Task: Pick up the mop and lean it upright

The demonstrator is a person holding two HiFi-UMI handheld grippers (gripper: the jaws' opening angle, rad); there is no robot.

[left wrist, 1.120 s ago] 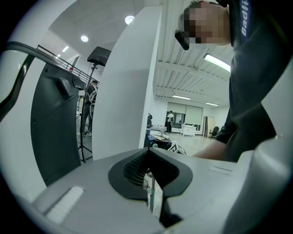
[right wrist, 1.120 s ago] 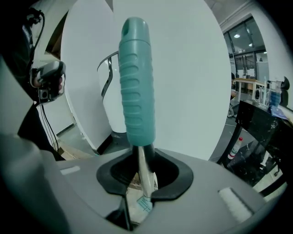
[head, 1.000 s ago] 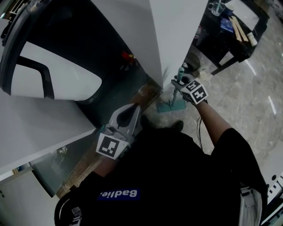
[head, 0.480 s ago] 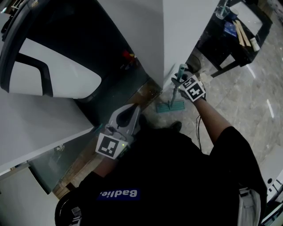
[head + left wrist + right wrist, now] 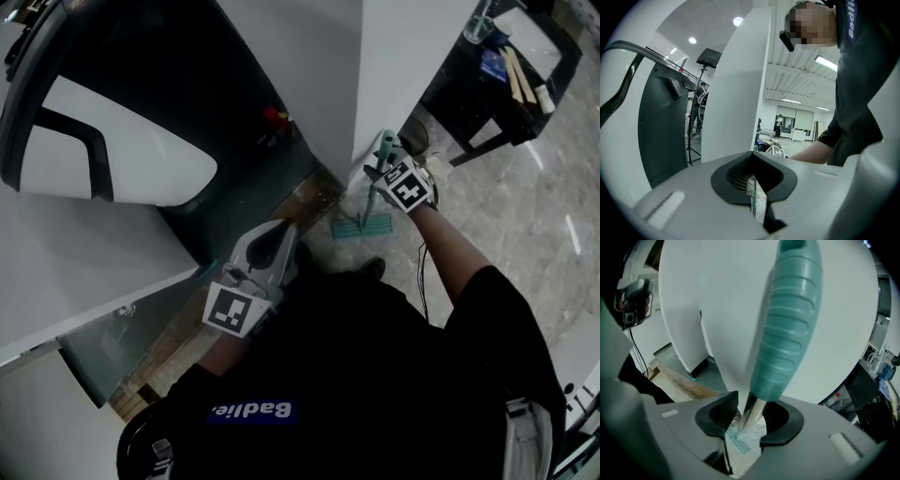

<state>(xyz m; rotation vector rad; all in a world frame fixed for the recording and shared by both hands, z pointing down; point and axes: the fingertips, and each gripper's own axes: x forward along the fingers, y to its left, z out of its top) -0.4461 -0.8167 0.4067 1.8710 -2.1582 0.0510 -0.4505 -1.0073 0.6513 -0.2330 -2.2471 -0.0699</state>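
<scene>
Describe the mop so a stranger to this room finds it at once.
Start at the tall white pillar that meets the pale stone floor. At its corner the mop stands upright, a thin metal pole with its flat head on the floor. Its colour sets it apart: a ribbed teal grip on top and a matching rectangular head.

The mop (image 5: 787, 333) has a teal ribbed grip, a silvery shaft and a teal head. The pillar (image 5: 412, 56) behind it, upper centre, is white. The floor (image 5: 525, 216) at right is pale grey and marbled. The shirt (image 5: 375, 375) below is black with a blue label.
</scene>
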